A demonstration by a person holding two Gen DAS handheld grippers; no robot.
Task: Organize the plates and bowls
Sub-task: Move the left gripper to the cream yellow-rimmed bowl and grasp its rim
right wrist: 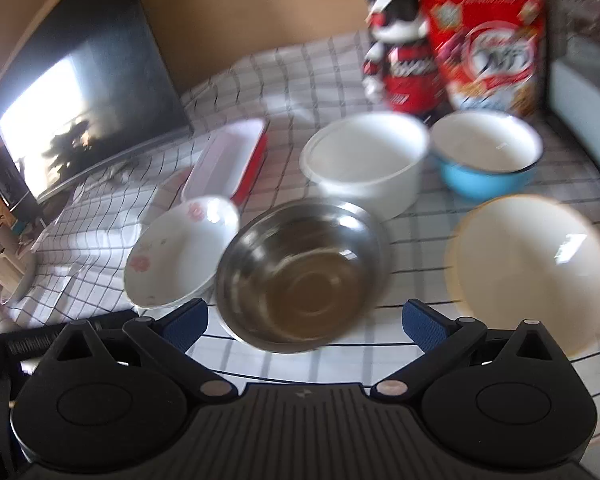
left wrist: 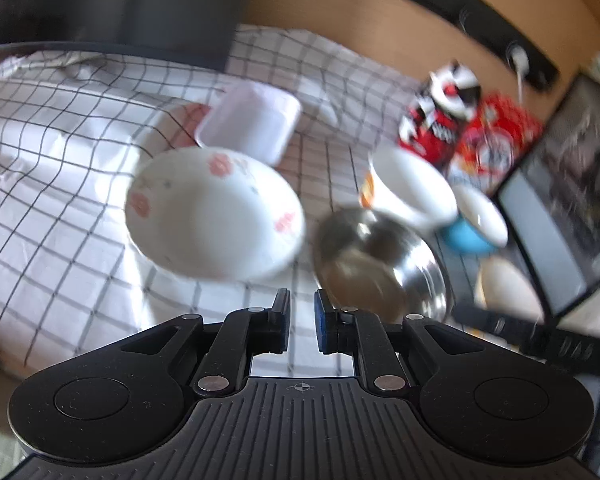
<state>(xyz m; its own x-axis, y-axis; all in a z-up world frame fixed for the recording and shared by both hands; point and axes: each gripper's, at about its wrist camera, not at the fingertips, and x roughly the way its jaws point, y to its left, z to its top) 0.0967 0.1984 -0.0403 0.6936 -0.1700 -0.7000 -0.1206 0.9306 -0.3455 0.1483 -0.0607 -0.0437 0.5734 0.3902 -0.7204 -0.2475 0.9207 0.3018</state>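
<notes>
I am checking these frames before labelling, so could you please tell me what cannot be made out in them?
- Cereal bag, right wrist view: motion blur makes the print unreadable.
- Cream bowl, left wrist view: partly hidden behind the steel bowl and a dark bar.
- Red-edged tray, left wrist view: blur hides whether it rests on the pink plate.

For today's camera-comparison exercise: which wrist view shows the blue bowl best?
The right wrist view: the blue bowl shows its whole white inside and blue wall. In the left wrist view the blue bowl is blurred and mostly hidden behind white bowls.
</notes>
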